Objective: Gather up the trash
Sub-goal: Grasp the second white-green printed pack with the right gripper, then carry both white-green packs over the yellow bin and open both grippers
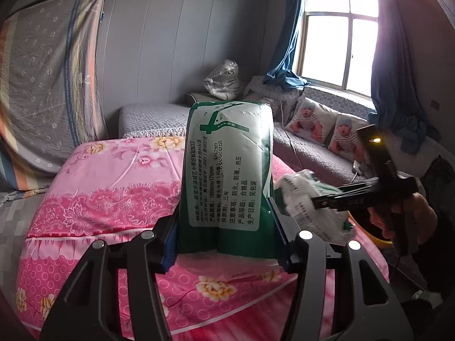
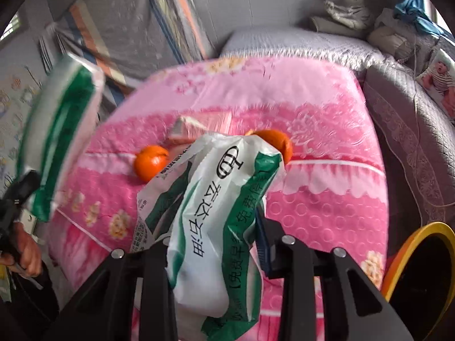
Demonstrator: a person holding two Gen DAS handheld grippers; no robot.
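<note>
My left gripper point(image 1: 224, 223) is shut on a full green-and-white tissue pack point(image 1: 230, 164), held upright above the pink bed; the same tissue pack point(image 2: 62, 130) shows at the left of the right wrist view. My right gripper point(image 2: 213, 236) is shut on a crumpled green-and-white plastic wrapper point(image 2: 216, 199) that bulges out between its fingers; in the left wrist view this wrapper point(image 1: 307, 210) hangs from the right gripper point(image 1: 321, 203) beside the pack. Two oranges point(image 2: 150, 162) point(image 2: 277, 142) and a flat pinkish packet point(image 2: 196, 128) lie on the bed behind the wrapper.
A pink floral bedspread point(image 2: 312, 113) covers the bed. A dark bin with a yellow rim point(image 2: 421, 264) stands at the bed's right side. A grey quilted sofa point(image 1: 312, 153) with baby-print cushions runs under the window. A person's hand point(image 1: 403, 218) grips the right handle.
</note>
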